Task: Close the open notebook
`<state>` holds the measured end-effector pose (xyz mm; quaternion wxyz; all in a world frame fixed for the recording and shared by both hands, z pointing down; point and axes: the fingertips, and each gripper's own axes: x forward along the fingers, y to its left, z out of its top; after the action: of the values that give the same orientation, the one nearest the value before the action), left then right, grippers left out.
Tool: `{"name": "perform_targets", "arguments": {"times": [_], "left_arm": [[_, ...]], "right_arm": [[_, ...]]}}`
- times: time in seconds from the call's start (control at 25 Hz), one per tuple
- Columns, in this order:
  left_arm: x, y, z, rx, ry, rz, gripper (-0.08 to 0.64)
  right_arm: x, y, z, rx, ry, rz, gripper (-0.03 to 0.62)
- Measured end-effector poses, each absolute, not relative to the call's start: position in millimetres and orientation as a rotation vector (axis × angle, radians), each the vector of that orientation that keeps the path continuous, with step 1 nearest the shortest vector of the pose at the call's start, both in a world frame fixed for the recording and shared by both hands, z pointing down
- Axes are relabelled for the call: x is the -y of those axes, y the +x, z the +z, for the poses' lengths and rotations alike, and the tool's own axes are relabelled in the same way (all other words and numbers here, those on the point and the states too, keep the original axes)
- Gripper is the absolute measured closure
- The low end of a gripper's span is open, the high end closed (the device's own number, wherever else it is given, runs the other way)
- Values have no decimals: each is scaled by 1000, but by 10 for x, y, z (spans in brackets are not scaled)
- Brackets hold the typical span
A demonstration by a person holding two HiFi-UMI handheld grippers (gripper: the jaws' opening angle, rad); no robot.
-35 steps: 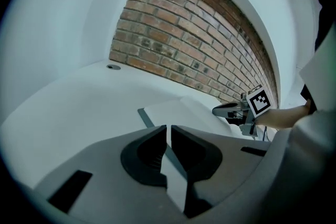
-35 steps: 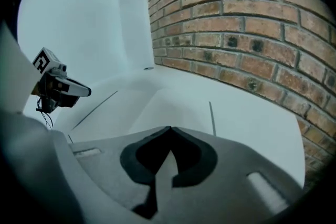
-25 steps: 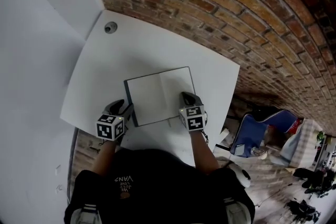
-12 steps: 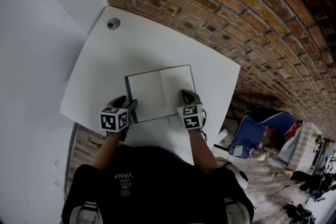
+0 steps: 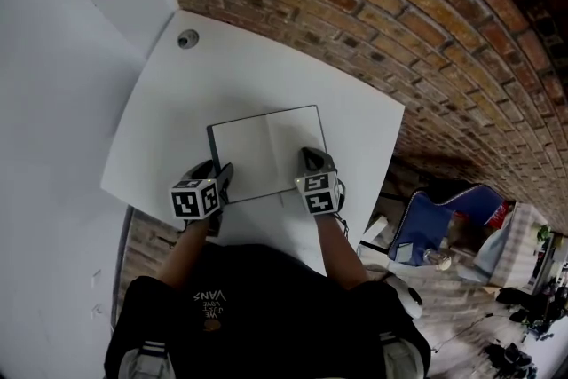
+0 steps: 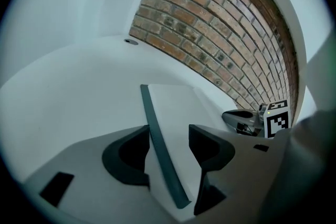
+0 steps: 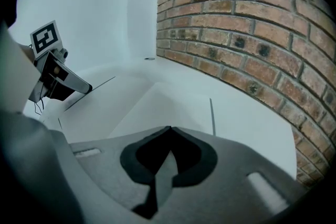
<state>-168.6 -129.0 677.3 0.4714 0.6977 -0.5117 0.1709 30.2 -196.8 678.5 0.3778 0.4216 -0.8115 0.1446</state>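
The open notebook (image 5: 266, 151) lies flat on the white table (image 5: 195, 93), blank pages up, with a dark cover. My left gripper (image 5: 222, 177) is at its near left corner. Its jaws have just been opening and now stand open. In the left gripper view the dark cover edge (image 6: 157, 139) runs between them, close to the left jaw and clear of the right one. My right gripper (image 5: 309, 157) is shut, its tips down on the near edge of the right page (image 7: 157, 107). Each gripper shows in the other's view: the right gripper (image 6: 247, 119) and the left gripper (image 7: 63, 81).
A brick wall (image 5: 355, 4) runs along the table's far side and a white wall (image 5: 53, 58) along its left. A round cable hole (image 5: 187, 38) sits in the far left corner. A blue bag or chair (image 5: 444, 222) stands on the floor to the right.
The left gripper has rolled and edged a little toward the notebook's left edge, and its jaws stand wider. The right gripper and the notebook have stayed where they were.
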Motion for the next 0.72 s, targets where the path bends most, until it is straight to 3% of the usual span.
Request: {"name": "perform_targets", "arguments": {"times": [0.72], "left_arm": [[1355,-1755,6699,1342,1537,144,318]], "right_arm": [[1969,306,6786,2092,1087,394,594]]}}
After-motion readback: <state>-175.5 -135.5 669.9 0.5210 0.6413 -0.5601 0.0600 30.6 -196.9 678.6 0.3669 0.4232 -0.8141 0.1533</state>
